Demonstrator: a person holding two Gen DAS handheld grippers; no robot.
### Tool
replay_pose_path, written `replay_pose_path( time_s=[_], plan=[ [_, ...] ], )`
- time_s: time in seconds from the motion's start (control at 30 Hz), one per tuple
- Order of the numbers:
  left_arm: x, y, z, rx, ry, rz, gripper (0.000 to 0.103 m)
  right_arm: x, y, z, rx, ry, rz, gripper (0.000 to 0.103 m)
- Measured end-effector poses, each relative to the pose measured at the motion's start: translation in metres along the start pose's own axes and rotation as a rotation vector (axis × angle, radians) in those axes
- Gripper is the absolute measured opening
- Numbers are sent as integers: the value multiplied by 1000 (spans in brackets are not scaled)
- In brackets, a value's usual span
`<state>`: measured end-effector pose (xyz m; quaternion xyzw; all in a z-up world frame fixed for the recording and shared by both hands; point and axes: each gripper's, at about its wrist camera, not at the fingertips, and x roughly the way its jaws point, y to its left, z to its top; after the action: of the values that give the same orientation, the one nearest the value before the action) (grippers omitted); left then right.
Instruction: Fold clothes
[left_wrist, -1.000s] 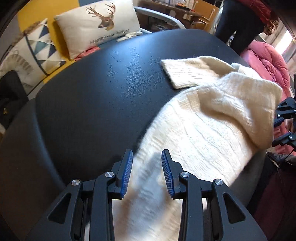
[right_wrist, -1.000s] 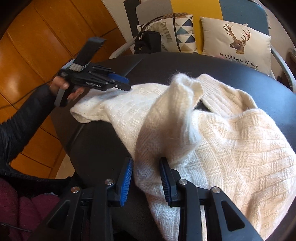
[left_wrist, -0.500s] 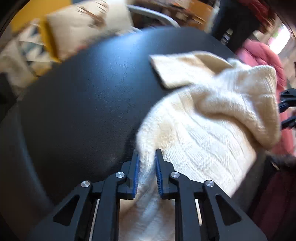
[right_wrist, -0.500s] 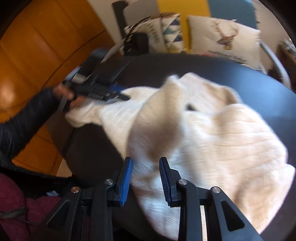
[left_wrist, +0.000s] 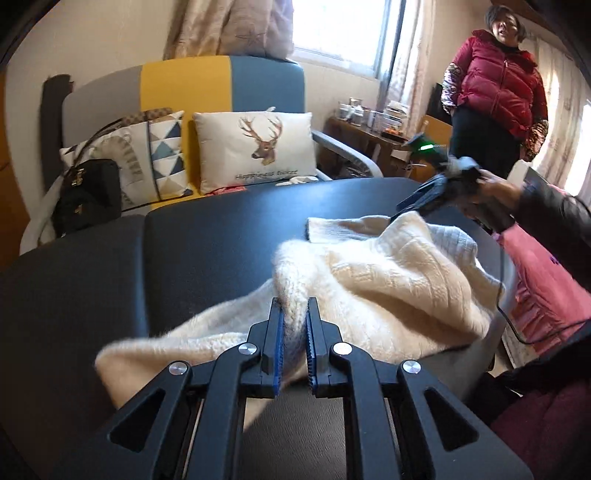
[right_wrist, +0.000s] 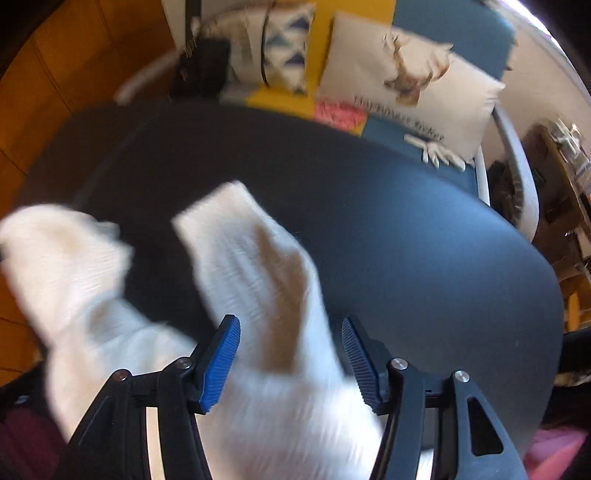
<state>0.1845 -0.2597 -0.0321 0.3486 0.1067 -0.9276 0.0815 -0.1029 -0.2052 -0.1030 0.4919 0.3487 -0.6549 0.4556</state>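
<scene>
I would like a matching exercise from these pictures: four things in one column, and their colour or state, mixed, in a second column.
Things:
1. left gripper
2. right gripper
3. table
4. deer cushion

Colour or state:
A. dark, sweater lying on it
B. pale, on the sofa
C. jaws wide, opening, sleeve between them unpressed
D. pinching a fold of the cream sweater

Pairs: 1-D, 2-C, 3-A, 4-B

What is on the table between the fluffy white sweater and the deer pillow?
Nothing. In the left wrist view, only bare dark table lies between the sweater and the deer pillow on the sofa behind.
</scene>
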Motion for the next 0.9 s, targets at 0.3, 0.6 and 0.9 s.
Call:
replay_pose_path(
  time_s=[0.3, 0.6, 0.9],
  plan=[
    [-20, 1, -24, -118, -5, 11, 10, 62, 20, 16, -64, 217, -120, 58],
    [-16, -6, -26, -161, -17, 10, 10, 49, 21, 5, 29, 119, -127, 13],
    [-56, -19, -16, -163, -173, 66, 10, -89, 0, -39, 246, -303, -242, 8]
  ],
)
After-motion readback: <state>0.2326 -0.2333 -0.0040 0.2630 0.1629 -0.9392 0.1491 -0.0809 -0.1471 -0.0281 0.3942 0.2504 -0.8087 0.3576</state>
